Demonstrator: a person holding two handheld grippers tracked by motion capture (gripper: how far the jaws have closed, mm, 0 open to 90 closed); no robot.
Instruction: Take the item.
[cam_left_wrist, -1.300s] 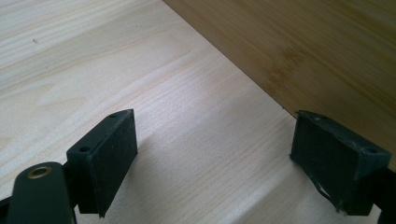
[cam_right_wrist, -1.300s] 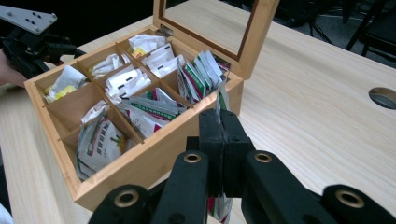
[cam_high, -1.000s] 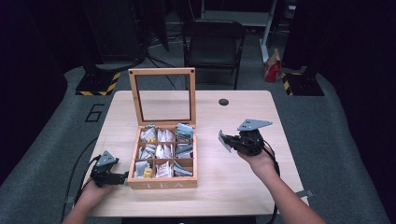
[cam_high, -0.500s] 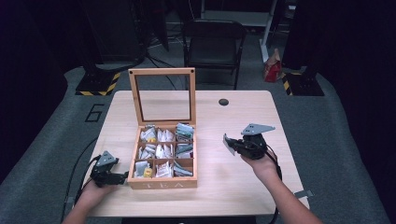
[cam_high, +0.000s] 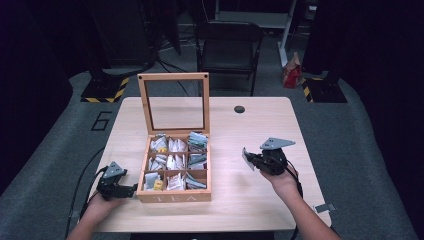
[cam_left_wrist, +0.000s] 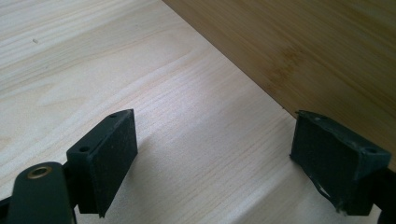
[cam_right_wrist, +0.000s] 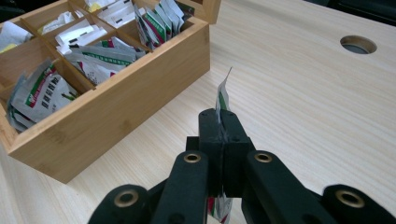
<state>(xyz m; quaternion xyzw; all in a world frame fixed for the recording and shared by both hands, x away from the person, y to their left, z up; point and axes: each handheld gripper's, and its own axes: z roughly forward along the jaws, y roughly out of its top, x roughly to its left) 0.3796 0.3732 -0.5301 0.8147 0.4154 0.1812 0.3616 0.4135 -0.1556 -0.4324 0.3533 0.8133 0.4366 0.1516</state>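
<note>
My right gripper pinches a tea packet edge-on, clear of the tea box. Left gripper, jaws spread and empty, rests on the tabletop beside it, probably bracing it.

Wooden tea box, centre-left of the high view: nine compartments packed with tea sachets; glass-paned lid upright at the rear edge, walling off approach from behind.

Left gripper, lower left, just beside the box wall; jaws wide apart over bare table.

Right gripper, right of centre, pinching a sachet, open tabletop all round.

Cable hole, upper centre.
</note>
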